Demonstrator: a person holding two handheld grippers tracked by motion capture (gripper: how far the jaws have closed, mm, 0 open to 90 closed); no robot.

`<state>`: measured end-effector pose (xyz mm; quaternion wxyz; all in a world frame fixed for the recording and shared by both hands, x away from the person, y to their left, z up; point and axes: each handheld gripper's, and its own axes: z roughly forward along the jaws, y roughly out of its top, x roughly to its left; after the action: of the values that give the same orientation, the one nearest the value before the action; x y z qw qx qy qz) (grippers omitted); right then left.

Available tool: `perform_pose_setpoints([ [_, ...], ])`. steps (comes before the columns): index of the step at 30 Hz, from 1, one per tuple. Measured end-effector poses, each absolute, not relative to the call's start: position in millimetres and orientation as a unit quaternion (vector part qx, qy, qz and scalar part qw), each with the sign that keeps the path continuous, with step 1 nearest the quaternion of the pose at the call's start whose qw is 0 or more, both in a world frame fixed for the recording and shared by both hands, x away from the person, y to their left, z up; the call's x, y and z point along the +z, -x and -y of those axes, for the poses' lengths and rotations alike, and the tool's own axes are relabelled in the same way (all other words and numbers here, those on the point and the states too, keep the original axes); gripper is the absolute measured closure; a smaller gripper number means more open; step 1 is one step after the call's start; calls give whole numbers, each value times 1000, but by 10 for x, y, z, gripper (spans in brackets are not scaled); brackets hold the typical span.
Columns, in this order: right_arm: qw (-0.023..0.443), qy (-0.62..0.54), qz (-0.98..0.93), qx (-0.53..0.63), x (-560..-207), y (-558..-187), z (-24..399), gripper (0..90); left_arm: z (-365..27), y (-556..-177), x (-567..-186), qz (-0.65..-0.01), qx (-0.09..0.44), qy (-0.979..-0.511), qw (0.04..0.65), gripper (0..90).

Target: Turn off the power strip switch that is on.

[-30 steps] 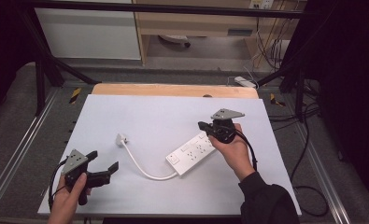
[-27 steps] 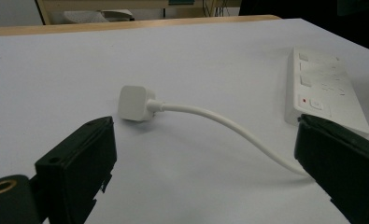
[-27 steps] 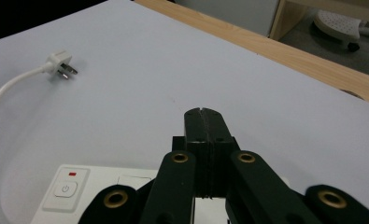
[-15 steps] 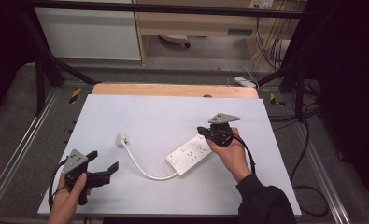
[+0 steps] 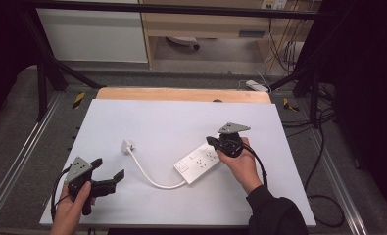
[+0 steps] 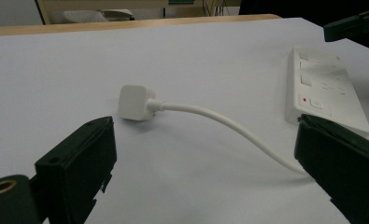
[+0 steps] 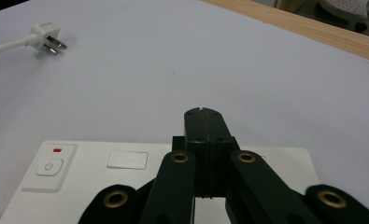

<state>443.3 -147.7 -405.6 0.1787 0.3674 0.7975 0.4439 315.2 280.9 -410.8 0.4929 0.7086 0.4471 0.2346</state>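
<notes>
The white power strip (image 5: 200,162) lies flat near the middle of the table (image 5: 157,122), its cord (image 5: 149,175) curving left to the plug (image 5: 128,146). The right tool (image 5: 211,140), jaws pressed together and empty, hovers over the strip's far end. Pressing down off-centre could tip or skid the light strip. The left tool (image 5: 108,172) stands wide open, well apart, so nothing steadies the strip.

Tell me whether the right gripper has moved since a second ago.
Yes. The right gripper has sunk toward the power strip, which lies where it did on the white table.
</notes>
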Motion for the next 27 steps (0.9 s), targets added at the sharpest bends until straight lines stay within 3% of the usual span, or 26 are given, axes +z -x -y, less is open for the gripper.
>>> perform_pose_setpoints([
  [27,173,-380,-799,433,-4260,-4468,1466,900,-2807,-3153,-4108,-445,235,-710,493,55],
])
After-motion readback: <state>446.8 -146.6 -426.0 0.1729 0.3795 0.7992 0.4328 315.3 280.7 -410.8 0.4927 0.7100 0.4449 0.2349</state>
